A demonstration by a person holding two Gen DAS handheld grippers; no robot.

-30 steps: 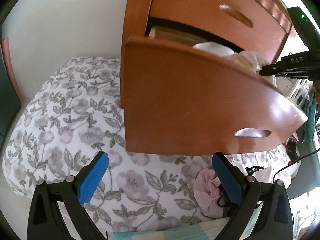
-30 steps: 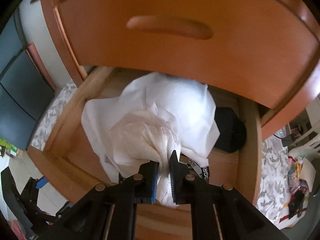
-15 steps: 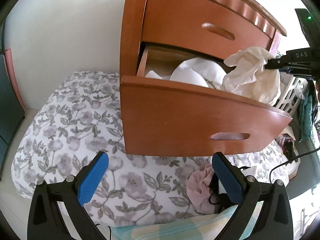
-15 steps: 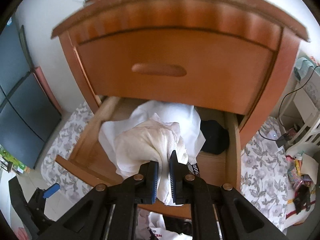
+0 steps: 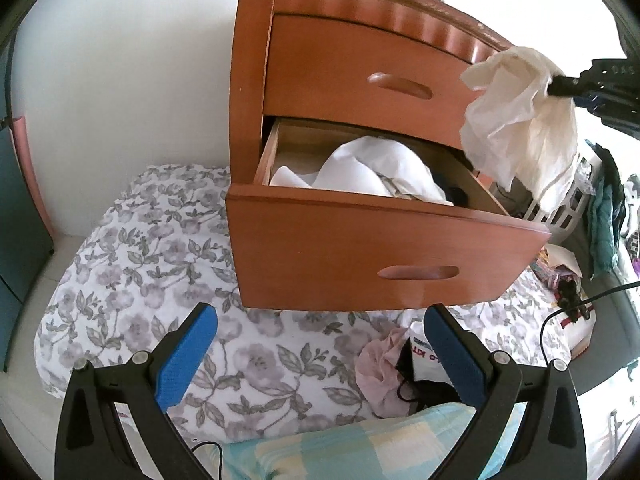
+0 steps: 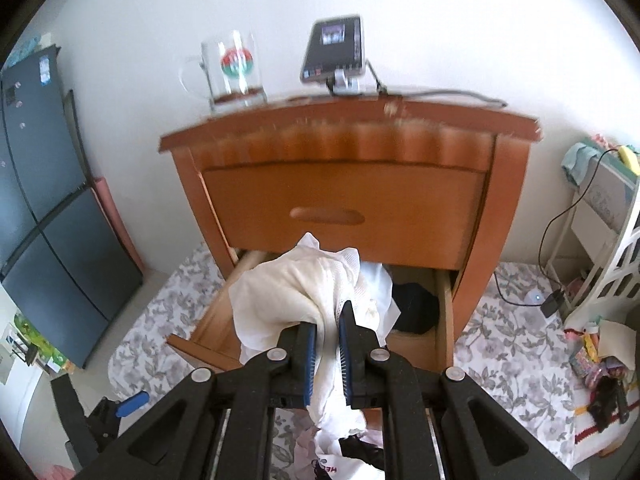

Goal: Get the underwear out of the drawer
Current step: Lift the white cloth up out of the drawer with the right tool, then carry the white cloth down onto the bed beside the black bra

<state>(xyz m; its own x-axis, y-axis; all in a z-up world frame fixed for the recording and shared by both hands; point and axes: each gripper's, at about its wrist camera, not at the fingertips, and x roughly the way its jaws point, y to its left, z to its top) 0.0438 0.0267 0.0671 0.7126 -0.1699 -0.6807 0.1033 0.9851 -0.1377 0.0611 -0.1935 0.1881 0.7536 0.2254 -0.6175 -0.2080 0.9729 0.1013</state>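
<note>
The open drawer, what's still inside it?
In the open drawer lie a crumpled white cloth and something black beside it. Whatever lies beneath the cloth is hidden.

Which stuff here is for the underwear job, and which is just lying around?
For the job:
cream underwear, held by the right gripper
open bottom drawer
white clothes in it

Just lying around:
glass mug
phone
flowery quilt

Drawers [image 6: 344,208]: two, one shut above, one pulled out below.
Drawer handles [image 5: 400,86]: two, one on each front.
Grippers [image 5: 320,344]: two.
Garment [image 6: 304,300] lifted clear of the drawers: one, cream.
Garments left in the open drawer: at least two, one white [image 5: 372,168], one black [image 6: 416,308].
Mugs [image 6: 232,68]: one, glass.
Phones [image 6: 334,48]: one, on a stand.
</note>
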